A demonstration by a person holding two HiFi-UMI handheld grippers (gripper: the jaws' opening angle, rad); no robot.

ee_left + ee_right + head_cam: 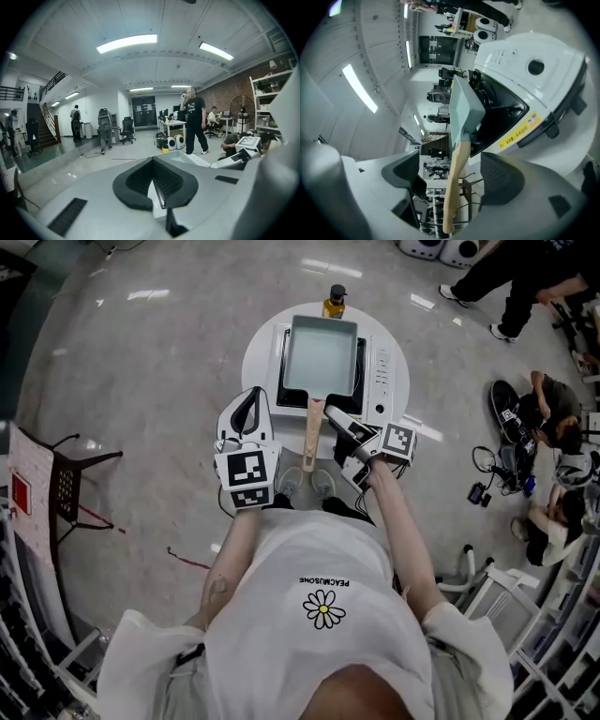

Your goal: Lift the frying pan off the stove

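The rectangular frying pan is sitting on the white stove, with its wooden handle pointing to 6 o'clock. The handle is being straddled by the right gripper, its jaws wide apart and pressing on nothing. The left gripper is being held clenched and empty at 8 o'clock. If the handle is pinched near its free end, the pan may be tipped forward, and the oil bottle at 12 o'clock may be knocked.

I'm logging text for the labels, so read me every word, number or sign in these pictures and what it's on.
"PEACEMINUSONE", middle letters unsure: upside down on the white shirt.
Yellow label on the stove: print too small to read.
Stove's control panel: too small to read.
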